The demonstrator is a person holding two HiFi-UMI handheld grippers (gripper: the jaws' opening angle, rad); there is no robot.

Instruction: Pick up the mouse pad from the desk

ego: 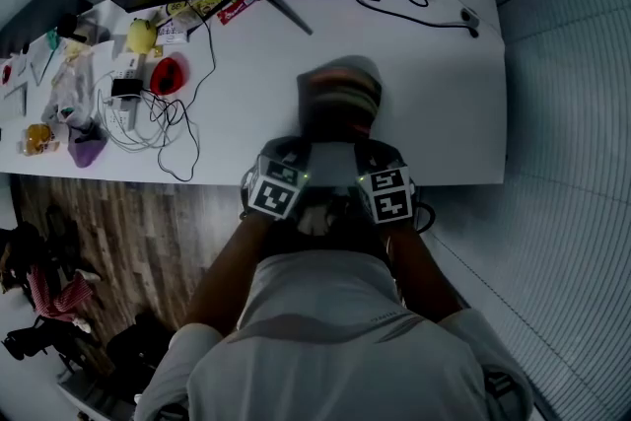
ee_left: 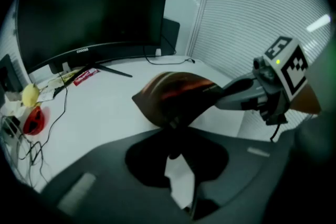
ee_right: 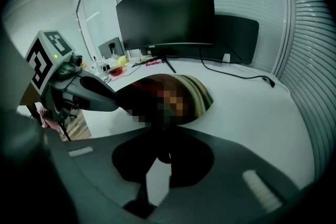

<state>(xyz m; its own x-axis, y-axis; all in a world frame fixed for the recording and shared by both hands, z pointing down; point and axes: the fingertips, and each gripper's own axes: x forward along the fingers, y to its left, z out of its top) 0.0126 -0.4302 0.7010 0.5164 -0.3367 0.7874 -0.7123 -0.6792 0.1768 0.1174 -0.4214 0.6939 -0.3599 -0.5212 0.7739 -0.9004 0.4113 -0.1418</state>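
The left gripper (ee_left: 172, 124) is being clenched on the near edge of the mouse pad (ee_left: 178, 93), with the thin rim being pinched between its dark jaws. The right gripper (ee_right: 164, 136) is being clamped on that same edge, just beside the left one. Both pinch points are being lost in shadow. In the head view the jaws are being covered by the marker cubes and the person's arms.

The pad is being shown as a thin, flexible sheet with rounded corners, bowed upward into an arch. Its top is printed in brown, orange and pale bands, and the detail is being blurred in every view. Whether its far edge is touching the desk (ego: 444, 84) cannot be told.

From the grippers, the pad is being held out at 12 o'clock, over the smooth white desk near its front edge. Farther at 12 o'clock, a wide curved black monitor (ee_left: 89, 13) is being cut off by the head view's top. At 10 o'clock, tangled black cables (ego: 163, 118), a red object (ego: 168, 74) and a yellow object (ego: 142, 35) are being seen only as small shapes.
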